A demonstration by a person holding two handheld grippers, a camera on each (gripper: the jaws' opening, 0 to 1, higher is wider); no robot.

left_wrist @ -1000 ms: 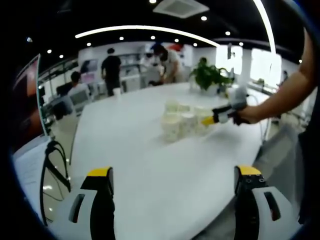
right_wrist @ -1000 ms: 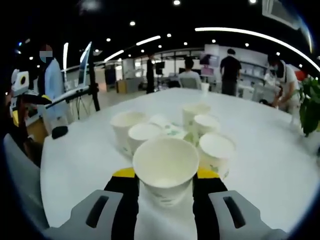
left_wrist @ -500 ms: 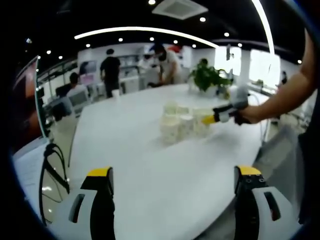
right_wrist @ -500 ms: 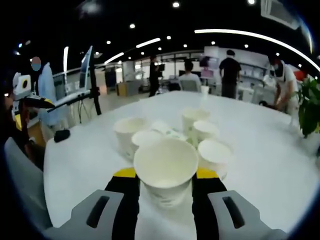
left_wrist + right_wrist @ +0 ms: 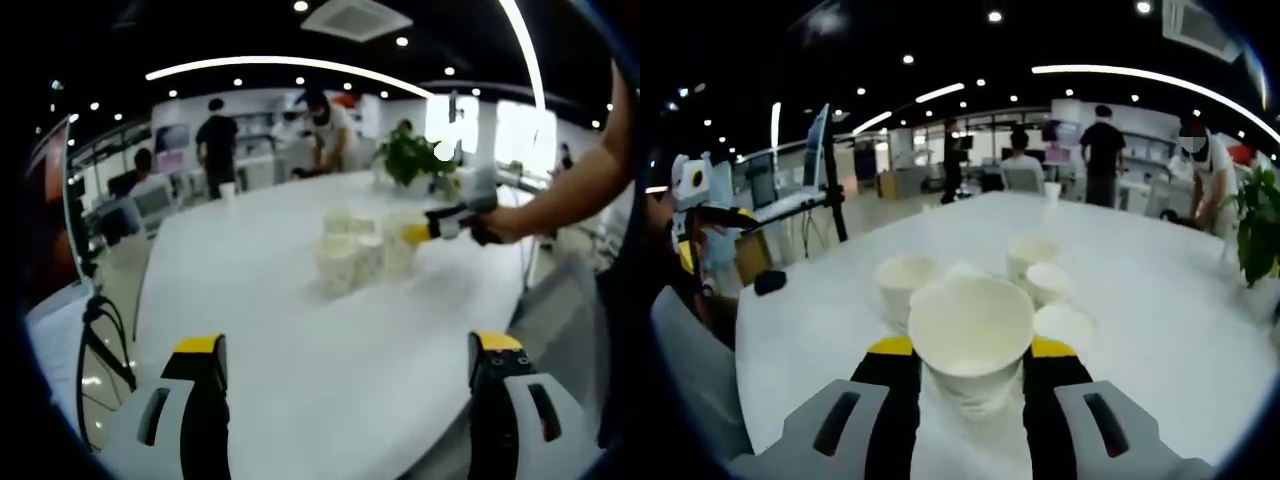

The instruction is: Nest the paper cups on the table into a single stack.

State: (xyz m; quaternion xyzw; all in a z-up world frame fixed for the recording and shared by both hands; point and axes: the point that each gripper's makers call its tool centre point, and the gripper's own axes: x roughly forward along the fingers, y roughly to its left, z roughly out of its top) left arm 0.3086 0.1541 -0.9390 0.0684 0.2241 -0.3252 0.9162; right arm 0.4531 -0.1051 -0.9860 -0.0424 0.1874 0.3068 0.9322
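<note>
In the right gripper view my right gripper (image 5: 970, 352) is shut on a white paper cup (image 5: 971, 338), held mouth-up above the table. Beyond it several white paper cups (image 5: 1040, 270) stand in a cluster on the white table (image 5: 810, 320). The left gripper view shows that cluster (image 5: 358, 255) at mid-table, with my right gripper (image 5: 428, 231) holding its cup (image 5: 398, 245) at the cluster's right side. My left gripper (image 5: 345, 350) stands open over the table's near edge with nothing between its fingers (image 5: 200, 350).
A potted plant (image 5: 410, 160) stands at the table's far end. One lone cup (image 5: 1051, 189) sits far back on the table. People stand by desks in the background. A person's bare arm (image 5: 570, 195) reaches in from the right. A monitor on a stand (image 5: 820, 140) is off the left side.
The right gripper has lifted its cup a little, so the cluster sits lower and farther in its view. The left gripper has stayed where it was.
</note>
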